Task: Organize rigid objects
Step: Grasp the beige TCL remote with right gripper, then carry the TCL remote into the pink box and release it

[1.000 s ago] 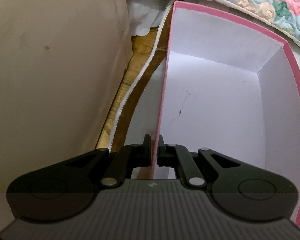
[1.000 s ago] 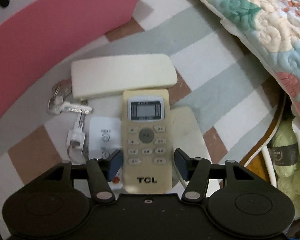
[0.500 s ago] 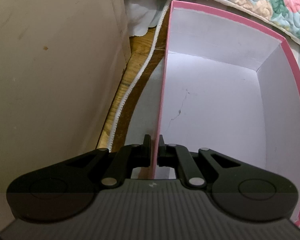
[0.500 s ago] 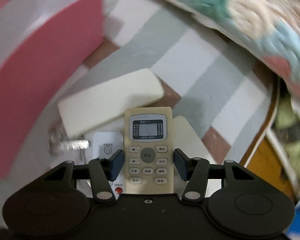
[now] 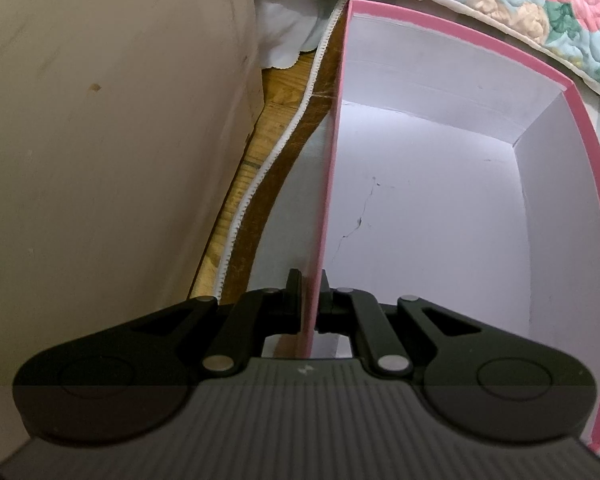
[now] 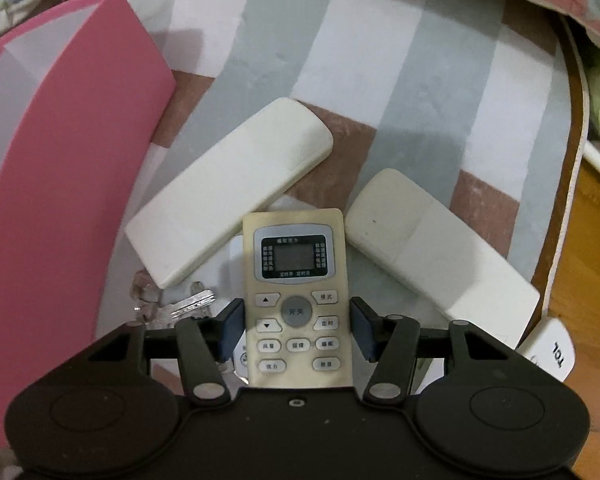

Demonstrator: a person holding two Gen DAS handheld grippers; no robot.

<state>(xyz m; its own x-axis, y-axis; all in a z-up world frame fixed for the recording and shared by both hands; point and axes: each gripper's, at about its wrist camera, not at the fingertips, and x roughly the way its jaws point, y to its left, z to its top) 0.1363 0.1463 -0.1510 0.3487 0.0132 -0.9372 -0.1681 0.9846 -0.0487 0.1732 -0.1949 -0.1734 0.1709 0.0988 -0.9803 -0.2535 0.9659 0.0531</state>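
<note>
Over striped bedding point(image 6: 332, 40), right hand-held gripper point(image 6: 298, 330) clamps the remote point(image 6: 296, 296); left hand-held gripper point(image 5: 310, 300) pinches the pink box point(image 5: 596, 240) wall.

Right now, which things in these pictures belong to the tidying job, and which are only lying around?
For the job:
- pink box, its wall pinched by the left tool
- remote with screen, held in the right tool
- two white remotes lying face down
- keys

Only lying around:
- quilt
- striped cloth
</note>
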